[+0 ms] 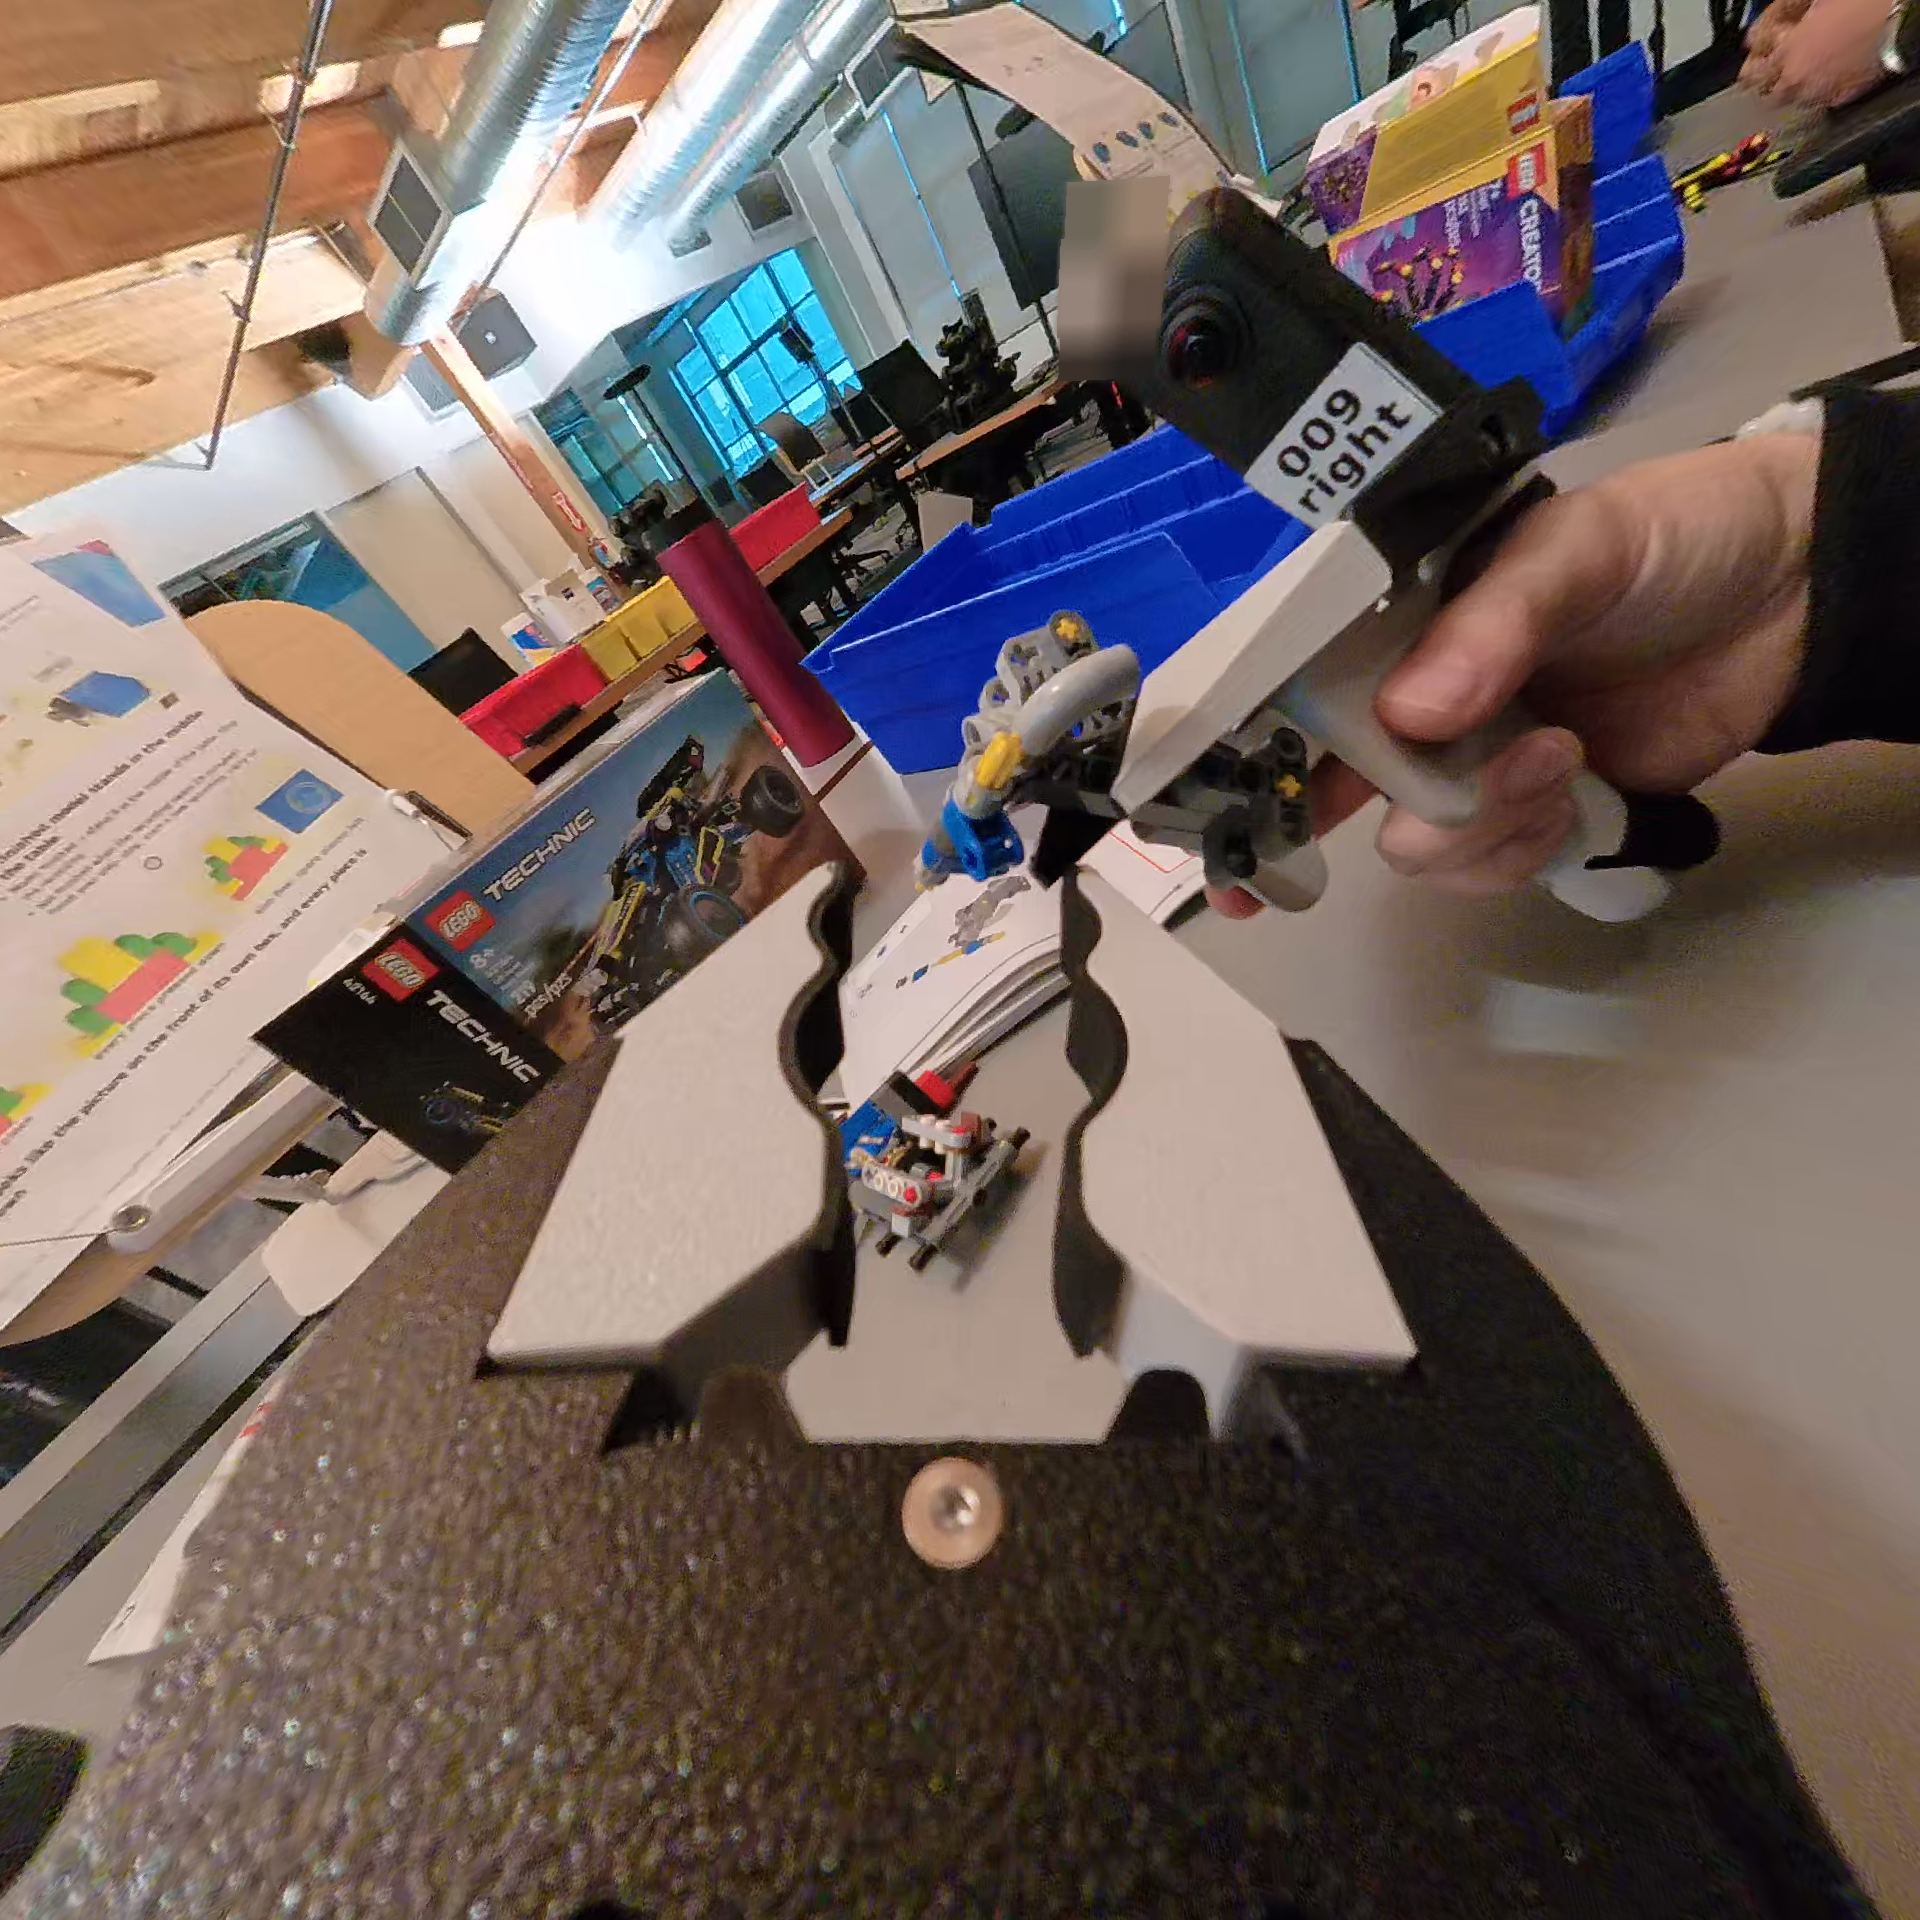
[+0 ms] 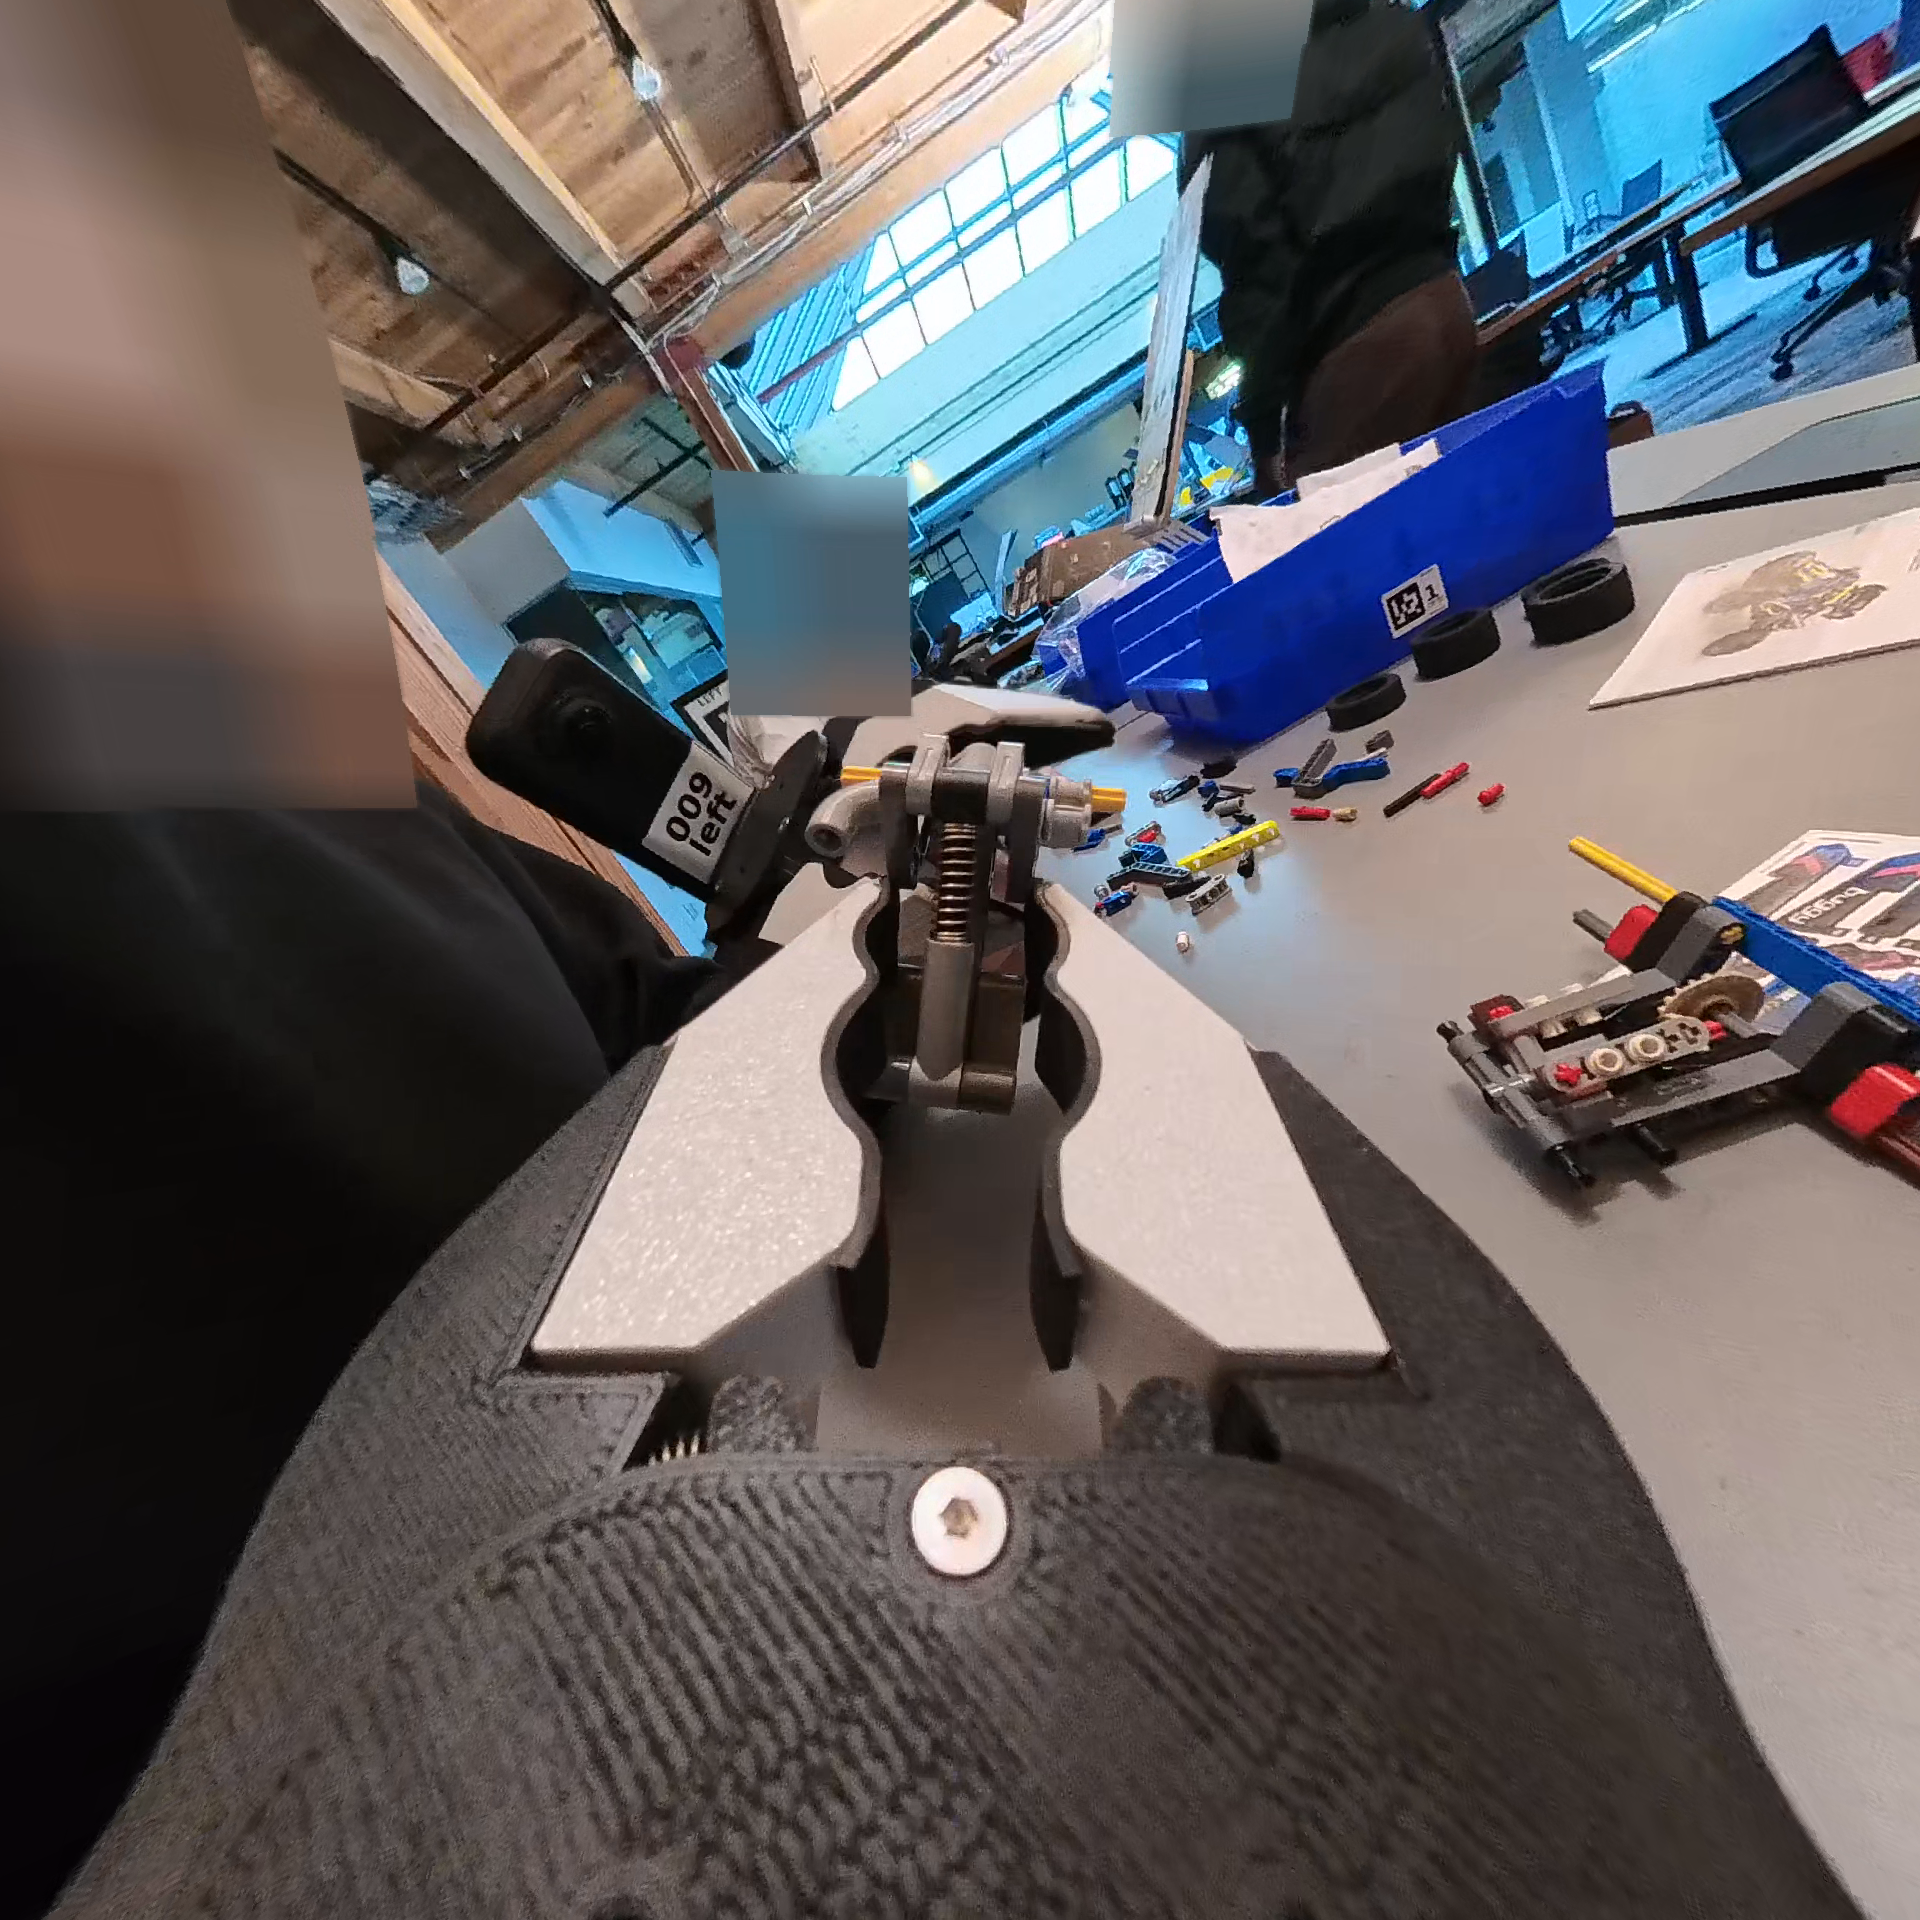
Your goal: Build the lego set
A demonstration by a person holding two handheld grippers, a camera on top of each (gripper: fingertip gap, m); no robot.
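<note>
Looking along the left tongs (image 1: 951, 1049), their two grey fingers stand apart with nothing between them; through the gap the chassis (image 1: 930, 1169) lies on the grey bench (image 1: 1558, 1143), beside the instruction booklet (image 1: 966, 966). Above it, the right tongs (image 1: 1081, 821) carry the suspension sub-assembly (image 1: 1023, 748) in mid-air, a hand (image 1: 1621, 675) wrapped round the grip. The likely trouble here is a collision: the left tips sit just under the held piece, and a careless lift could knock it askew. The set's box (image 1: 582, 914) and a blue bin (image 1: 1039, 603) hem in the far side, so free room lies mainly toward the right.

From the right wrist view, the right tongs (image 2: 951, 914) are clamped on the sub-assembly (image 2: 951, 831) at its lower dark links, with the spring and the yellow axle standing beyond the tips. Gripped so low, it might pivot or shed the axle if pressed off-centre. The chassis (image 2: 1662, 1049) rests well apart to the right, on a sticker sheet (image 2: 1829, 894). Loose parts (image 2: 1226, 842) litter the bench between; open surface lies nearer the chassis.
</note>
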